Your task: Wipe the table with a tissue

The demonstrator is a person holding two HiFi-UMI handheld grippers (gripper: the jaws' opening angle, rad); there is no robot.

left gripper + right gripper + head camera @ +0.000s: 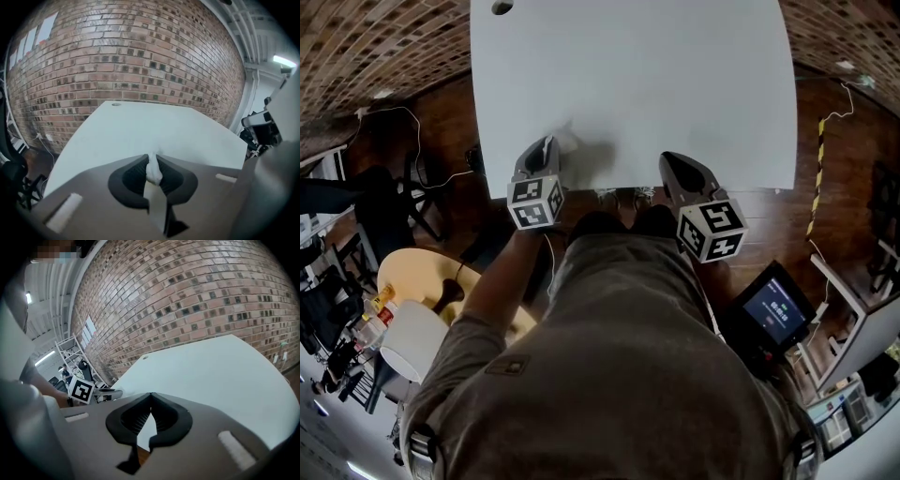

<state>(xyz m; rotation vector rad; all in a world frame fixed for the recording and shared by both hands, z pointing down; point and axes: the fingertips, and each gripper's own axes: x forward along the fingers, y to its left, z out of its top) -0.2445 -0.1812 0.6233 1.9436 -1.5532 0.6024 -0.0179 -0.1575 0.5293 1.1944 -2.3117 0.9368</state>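
White table, left gripper over its near edge, jaws pinched on a white tissue, right gripper at the same edge, jaws closed together, empty

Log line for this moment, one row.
left gripper: shut on tissue, over table near edge | right gripper: shut, empty

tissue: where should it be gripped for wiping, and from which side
By its bunched middle, coming from the near edge of the table, as the left gripper has it. The tissue is soft and crumpled, so a pinch on the gathered wad likely holds firm and leaves loose folds past the jaws to drag over the surface.
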